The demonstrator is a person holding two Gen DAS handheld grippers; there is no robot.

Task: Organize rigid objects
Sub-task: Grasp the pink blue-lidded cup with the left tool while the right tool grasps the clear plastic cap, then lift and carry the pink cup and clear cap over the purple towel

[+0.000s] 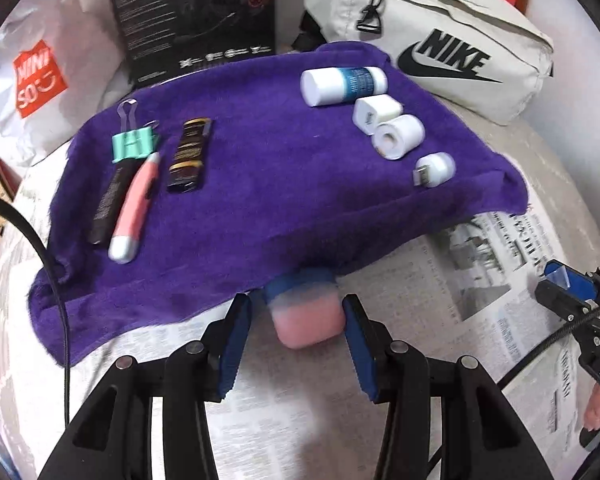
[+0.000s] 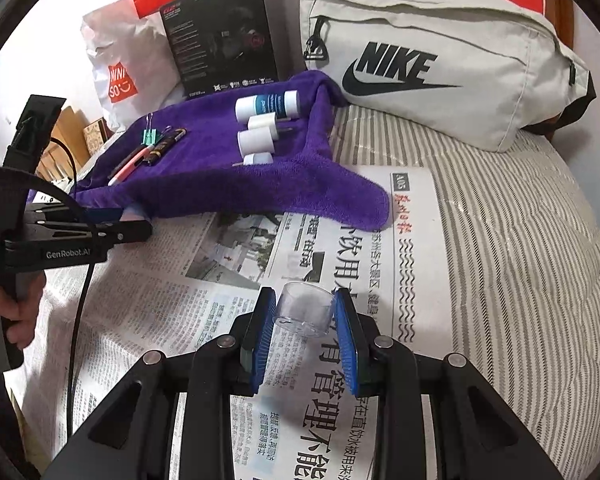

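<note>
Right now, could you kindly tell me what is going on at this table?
A person is sorting small items with two handheld grippers. The left gripper holds a pink rounded piece with a blue end at the near edge of the purple towel. The right gripper is shut on a clear plastic cap above the newspaper. Four white cylindrical items already lie in a row on the towel's right side, with the pink pen and darker sticks on its left.

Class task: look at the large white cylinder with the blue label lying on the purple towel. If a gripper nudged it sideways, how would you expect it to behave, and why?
The white cylinder with the blue label lies on its side, so it would probably roll rather than slide. The plush purple towel should slow it soon. It looks rigid and smooth, so the pads might slip on its curved wall.
</note>
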